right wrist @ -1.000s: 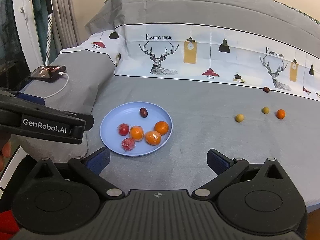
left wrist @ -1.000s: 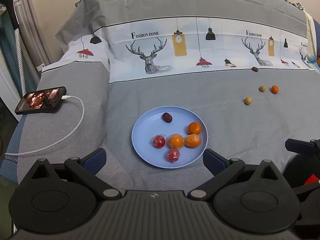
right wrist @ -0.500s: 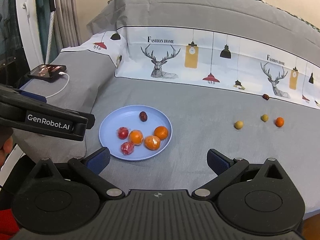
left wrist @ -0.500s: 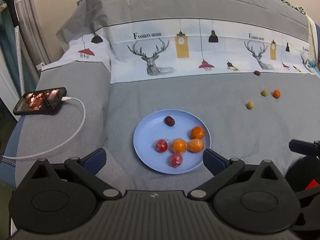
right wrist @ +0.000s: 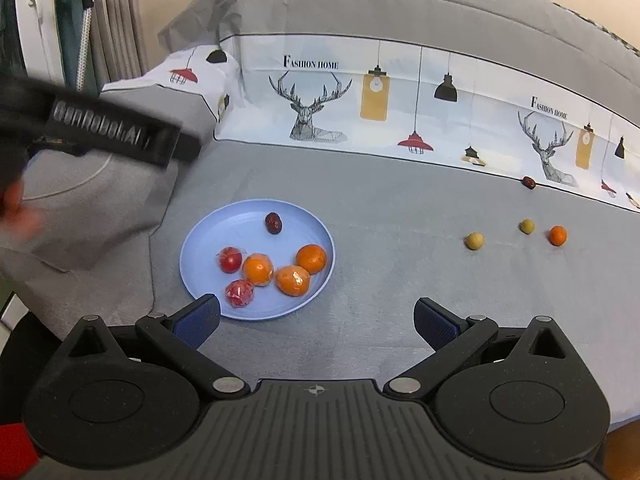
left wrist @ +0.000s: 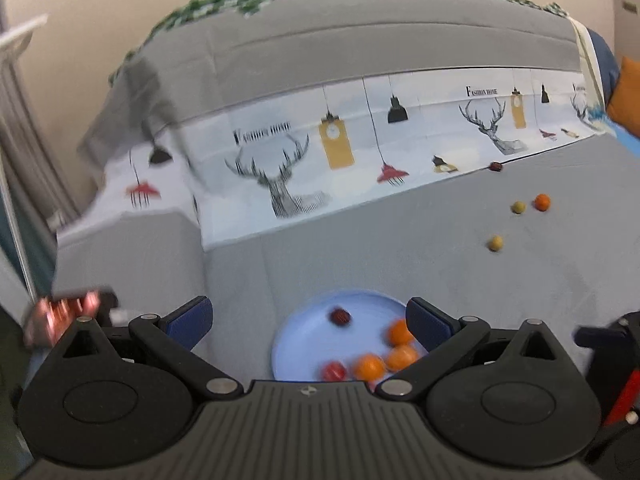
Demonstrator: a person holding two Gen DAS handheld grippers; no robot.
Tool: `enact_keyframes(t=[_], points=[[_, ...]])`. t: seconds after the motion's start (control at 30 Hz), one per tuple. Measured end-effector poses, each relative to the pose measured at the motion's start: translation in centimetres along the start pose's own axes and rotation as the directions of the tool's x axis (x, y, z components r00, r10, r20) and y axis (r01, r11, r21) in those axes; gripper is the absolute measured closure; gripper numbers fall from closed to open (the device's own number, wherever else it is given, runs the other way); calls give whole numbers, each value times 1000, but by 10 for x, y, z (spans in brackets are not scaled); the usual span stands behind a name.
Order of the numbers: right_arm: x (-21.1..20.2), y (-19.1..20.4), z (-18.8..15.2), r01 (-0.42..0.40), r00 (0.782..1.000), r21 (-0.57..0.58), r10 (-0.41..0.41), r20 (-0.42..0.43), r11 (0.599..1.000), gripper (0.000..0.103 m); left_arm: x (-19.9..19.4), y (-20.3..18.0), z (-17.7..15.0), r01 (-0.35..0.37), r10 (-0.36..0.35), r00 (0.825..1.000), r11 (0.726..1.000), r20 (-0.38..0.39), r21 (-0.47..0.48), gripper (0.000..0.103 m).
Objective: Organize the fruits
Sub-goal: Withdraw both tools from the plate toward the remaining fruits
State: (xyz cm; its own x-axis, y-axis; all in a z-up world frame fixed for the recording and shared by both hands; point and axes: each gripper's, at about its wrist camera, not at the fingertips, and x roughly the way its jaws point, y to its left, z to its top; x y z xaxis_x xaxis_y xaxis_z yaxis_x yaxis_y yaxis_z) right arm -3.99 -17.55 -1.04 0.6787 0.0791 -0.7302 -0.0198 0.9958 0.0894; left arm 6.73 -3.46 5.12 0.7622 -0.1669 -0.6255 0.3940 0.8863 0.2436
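Note:
A light blue plate (right wrist: 208, 240) lies on the grey bed and holds three oranges (right wrist: 311, 258), two wrapped red fruits (right wrist: 230, 260) and a dark date (right wrist: 273, 223). The plate also shows in the left wrist view (left wrist: 296, 336), low and blurred. Loose on the bed at the right lie two yellow-green fruits (right wrist: 474, 241), a small orange (right wrist: 557, 235) and a dark date (right wrist: 529, 182). My left gripper (left wrist: 308, 312) is open and empty, raised above the plate. My right gripper (right wrist: 316, 318) is open and empty, just short of the plate's near edge.
A printed pillow band (right wrist: 360, 92) with deer and lamps runs across the back. A phone (left wrist: 60, 312) on a white cable lies at the bed's left side. The left gripper's body (right wrist: 108, 132) crosses the right wrist view at the upper left.
The left gripper has swung up and tilted, so the plate dropped low in its blurred view. The right gripper moved a little closer to the plate. Both stayed open.

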Motion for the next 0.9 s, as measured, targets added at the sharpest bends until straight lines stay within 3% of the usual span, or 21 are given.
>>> enact_keyframes(t=[0.13,0.27,0.53,0.67,0.77,0.9], points=[[11,6,2,8,999,-20,-9,-34,1000,1,20,16,18,-113,104,990,989,93,98,0],[24,15,4,10,998,-47,-13,-63,999,1,45,55,36,-186,176,976,980,127,72,0],[48,27,8,12,992,-83,-22,-121,996,1,106,124,31,-344,344,939,938,30,28,0],[57,32,8,14,989,-96,-28,-146,995,1,133,140,20,-362,364,931,930,-29,54,0],[63,33,8,17,986,-105,-34,-162,994,1,147,142,11,-403,406,913,911,-35,85,0],[70,34,8,20,983,-110,-40,-181,994,1,165,145,6,-387,394,917,917,-61,102,0]])
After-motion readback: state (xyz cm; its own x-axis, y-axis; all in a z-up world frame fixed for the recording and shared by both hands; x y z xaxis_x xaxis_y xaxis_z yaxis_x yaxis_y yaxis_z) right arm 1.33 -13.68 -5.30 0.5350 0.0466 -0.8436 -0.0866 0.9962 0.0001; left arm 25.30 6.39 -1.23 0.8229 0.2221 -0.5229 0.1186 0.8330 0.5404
